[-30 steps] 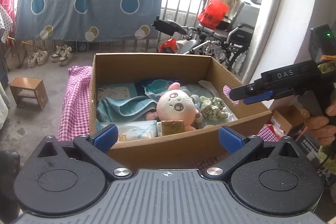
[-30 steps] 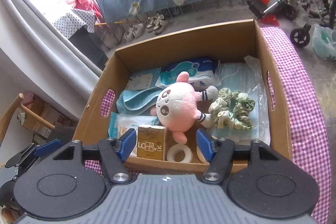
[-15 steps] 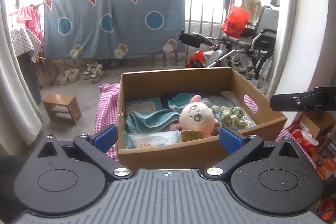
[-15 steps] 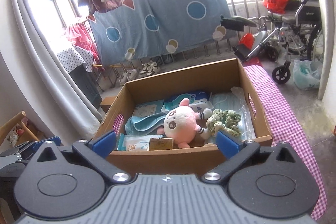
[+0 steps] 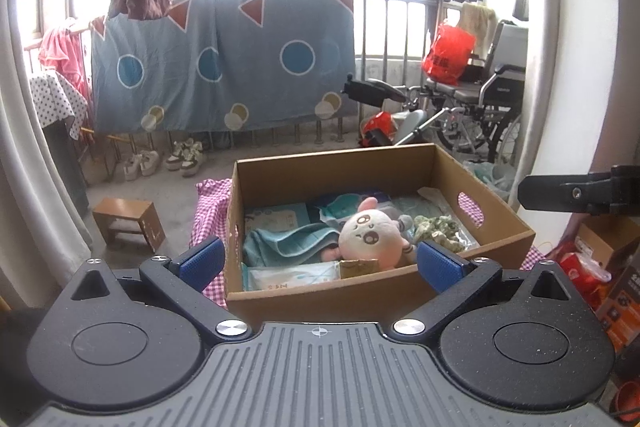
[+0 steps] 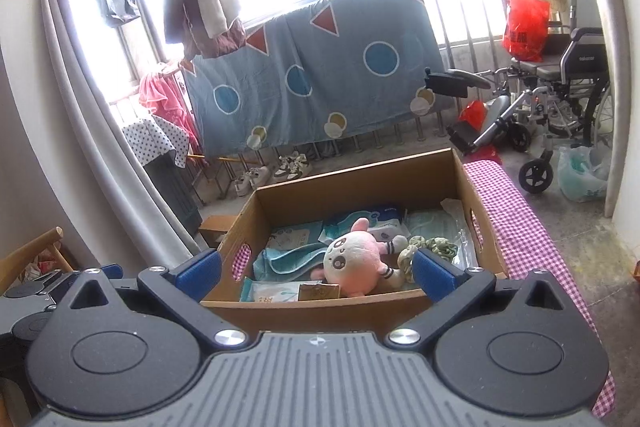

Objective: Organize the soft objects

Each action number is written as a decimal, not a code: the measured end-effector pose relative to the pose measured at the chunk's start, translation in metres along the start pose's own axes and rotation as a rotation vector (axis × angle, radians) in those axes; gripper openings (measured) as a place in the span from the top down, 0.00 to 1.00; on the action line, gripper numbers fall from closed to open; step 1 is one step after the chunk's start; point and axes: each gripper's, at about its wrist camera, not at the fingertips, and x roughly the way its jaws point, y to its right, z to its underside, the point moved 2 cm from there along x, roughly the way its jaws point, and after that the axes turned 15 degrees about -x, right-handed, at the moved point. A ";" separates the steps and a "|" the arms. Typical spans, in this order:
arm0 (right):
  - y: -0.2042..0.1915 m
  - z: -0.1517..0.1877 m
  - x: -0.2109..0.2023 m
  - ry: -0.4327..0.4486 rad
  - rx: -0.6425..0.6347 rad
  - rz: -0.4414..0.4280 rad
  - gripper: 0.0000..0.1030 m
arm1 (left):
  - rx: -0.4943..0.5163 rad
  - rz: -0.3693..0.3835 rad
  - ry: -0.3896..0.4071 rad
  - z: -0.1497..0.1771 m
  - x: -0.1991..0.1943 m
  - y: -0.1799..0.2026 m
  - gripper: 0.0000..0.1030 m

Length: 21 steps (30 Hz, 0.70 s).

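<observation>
Both hand-held grippers, left (image 5: 319, 261) and right (image 6: 316, 274), are held wide open and empty before the cardboard box (image 6: 420, 179); the pink plush toy (image 6: 356, 257) is seen inside, near its front wall.

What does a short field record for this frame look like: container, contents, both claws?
container: cardboard box on a pink checked cloth
contents: pink plush toy, green scrunchie, teal towel, tissue packs
left claw: open, empty, short of the box
right claw: open, empty, jaws have just been opening
</observation>
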 end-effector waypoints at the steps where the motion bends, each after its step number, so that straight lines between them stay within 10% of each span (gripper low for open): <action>1: 0.000 0.001 -0.001 0.001 -0.001 -0.001 0.00 | -0.013 0.005 -0.008 0.000 0.000 -0.001 0.00; 21: -0.014 0.008 0.017 -0.018 -0.076 -0.003 0.00 | -0.145 -0.100 -0.126 0.013 0.017 -0.016 0.00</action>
